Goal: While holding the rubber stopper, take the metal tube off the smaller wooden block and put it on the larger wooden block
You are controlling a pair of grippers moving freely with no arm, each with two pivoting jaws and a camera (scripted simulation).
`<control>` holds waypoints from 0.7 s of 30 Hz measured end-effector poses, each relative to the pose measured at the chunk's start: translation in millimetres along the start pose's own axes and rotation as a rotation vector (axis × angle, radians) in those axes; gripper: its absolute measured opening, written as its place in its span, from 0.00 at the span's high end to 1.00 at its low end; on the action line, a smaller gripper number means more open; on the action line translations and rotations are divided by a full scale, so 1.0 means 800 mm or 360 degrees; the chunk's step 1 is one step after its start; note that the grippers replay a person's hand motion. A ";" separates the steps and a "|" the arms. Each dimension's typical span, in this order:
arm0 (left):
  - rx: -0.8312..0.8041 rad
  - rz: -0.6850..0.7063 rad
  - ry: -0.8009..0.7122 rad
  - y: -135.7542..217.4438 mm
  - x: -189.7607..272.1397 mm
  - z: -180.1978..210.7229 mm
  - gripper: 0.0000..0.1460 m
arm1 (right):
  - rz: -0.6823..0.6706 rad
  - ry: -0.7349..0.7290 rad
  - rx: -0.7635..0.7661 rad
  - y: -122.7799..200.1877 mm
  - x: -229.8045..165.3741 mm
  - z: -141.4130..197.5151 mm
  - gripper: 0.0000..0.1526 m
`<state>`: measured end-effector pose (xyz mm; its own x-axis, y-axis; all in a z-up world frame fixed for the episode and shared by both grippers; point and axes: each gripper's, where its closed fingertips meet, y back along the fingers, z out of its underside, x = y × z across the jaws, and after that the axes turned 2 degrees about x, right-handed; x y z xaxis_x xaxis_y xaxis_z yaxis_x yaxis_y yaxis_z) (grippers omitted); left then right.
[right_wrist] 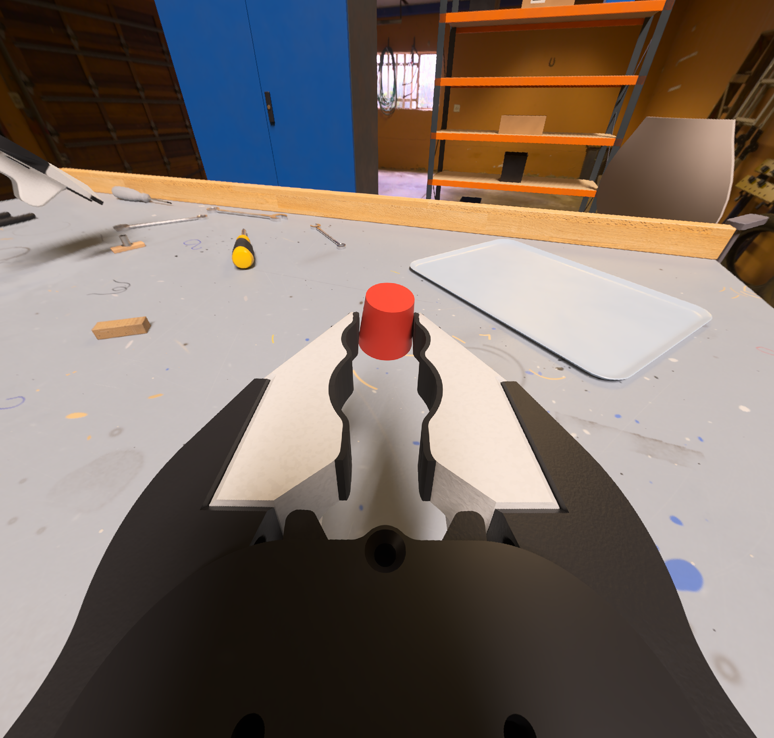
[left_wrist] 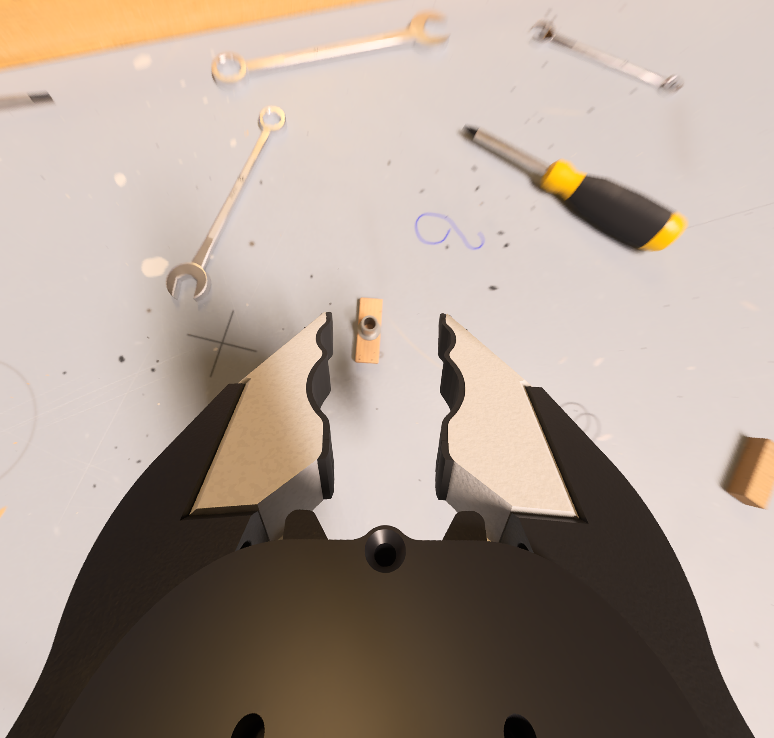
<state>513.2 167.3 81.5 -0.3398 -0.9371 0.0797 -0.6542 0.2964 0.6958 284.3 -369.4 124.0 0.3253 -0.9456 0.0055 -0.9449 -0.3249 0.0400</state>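
A short metal tube [left_wrist: 370,326] stands upright on the smaller wooden block [left_wrist: 368,347], a thin flat piece on the grey table. My left gripper [left_wrist: 385,320] is open above the table, looking down, with the tube and block between and beyond its fingertips. The larger wooden block [left_wrist: 752,472] lies at the right edge of the left wrist view. My right gripper [right_wrist: 386,320] is shut on a red rubber stopper [right_wrist: 386,320] and holds it above the table. The right wrist view also shows the tube [right_wrist: 124,240], the smaller block [right_wrist: 127,247], the larger block [right_wrist: 121,327] and the left gripper's fingers [right_wrist: 42,179].
Three wrenches [left_wrist: 228,202] [left_wrist: 331,49] [left_wrist: 607,56] and a yellow-and-black screwdriver [left_wrist: 594,194] lie beyond the small block. A pale flat tray [right_wrist: 557,303] lies at the right. A wooden rail [right_wrist: 419,211] borders the table's far edge.
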 end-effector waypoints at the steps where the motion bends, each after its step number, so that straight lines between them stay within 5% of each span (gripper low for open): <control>1: -0.0056 -0.0010 0.0003 -0.014 -0.006 0.008 0.64 | 0.0006 0.0017 -0.0008 0.000 -0.001 0.000 0.84; 9: -0.0354 -0.0085 -0.0130 -0.070 -0.014 0.047 0.63 | 0.0025 0.0045 -0.0044 0.001 0.000 0.005 0.84; 12: -0.0349 -0.0046 -0.0137 -0.072 -0.012 0.049 0.87 | 0.0030 0.0039 -0.0044 0.002 0.001 0.006 0.84; 14: -0.0406 -0.0038 -0.0174 -0.065 -0.013 0.052 0.90 | 0.0028 0.0027 -0.0043 0.003 0.002 0.006 0.84; 17: -0.0181 -0.0039 -0.0219 -0.028 0.001 0.020 0.90 | 0.0033 0.0031 -0.0032 0.005 0.004 0.005 0.84; 21: 0.0340 0.0073 -0.0419 0.077 0.080 -0.043 0.90 | 0.0034 0.0021 -0.0028 0.004 0.006 0.005 0.84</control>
<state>474.1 119.1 153.8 -0.5166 -0.8504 -0.0993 -0.7516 0.3949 0.5283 282.6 -375.0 120.0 0.3056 -0.9519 0.0198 -0.9509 -0.3041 0.0571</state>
